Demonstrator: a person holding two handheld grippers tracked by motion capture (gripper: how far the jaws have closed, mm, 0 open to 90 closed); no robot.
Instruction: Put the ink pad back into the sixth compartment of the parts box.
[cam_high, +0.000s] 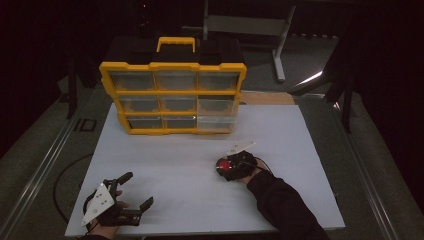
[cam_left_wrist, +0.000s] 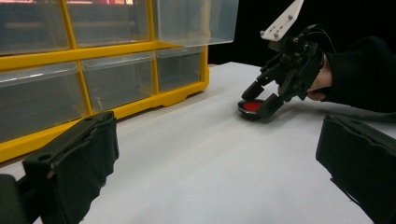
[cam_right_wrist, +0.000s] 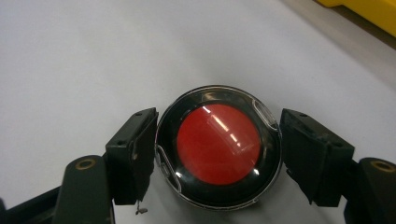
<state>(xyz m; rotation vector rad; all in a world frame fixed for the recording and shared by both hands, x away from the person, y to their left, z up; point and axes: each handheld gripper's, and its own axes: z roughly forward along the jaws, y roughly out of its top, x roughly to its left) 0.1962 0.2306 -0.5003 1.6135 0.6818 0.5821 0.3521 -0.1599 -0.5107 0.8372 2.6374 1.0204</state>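
Nearest the person, the left gripper (cam_high: 131, 194) rests at the front left corner of the white table (cam_high: 165, 165), its jaws spread wide with nothing between them, held low and level by the left hand (cam_high: 105, 227) and pointing across the board. Farther in, right of centre, the right gripper (cam_high: 231, 167) is lowered over a round black case with a red centre under a clear domed lid (cam_right_wrist: 218, 144), which lies flat on the table surface. In the right gripper view the two jaws bracket the case on opposite sides; the left pad (cam_right_wrist: 135, 154) sits at or just beside the rim, the right pad (cam_right_wrist: 310, 156) a little apart from it, so the jaws are open around the case rather than pinching it. The dark-sleeved right forearm (cam_high: 282, 207) reaches in diagonally, wrist tipped down. The step appears to be a grasp: it would go best with the pads kept centred across the widest part before closing, since a smooth round rim may slip sideways. Beyond, at the far edge, stands a yellow drawer organiser (cam_high: 172, 97) with clear drawers, well apart from the case.
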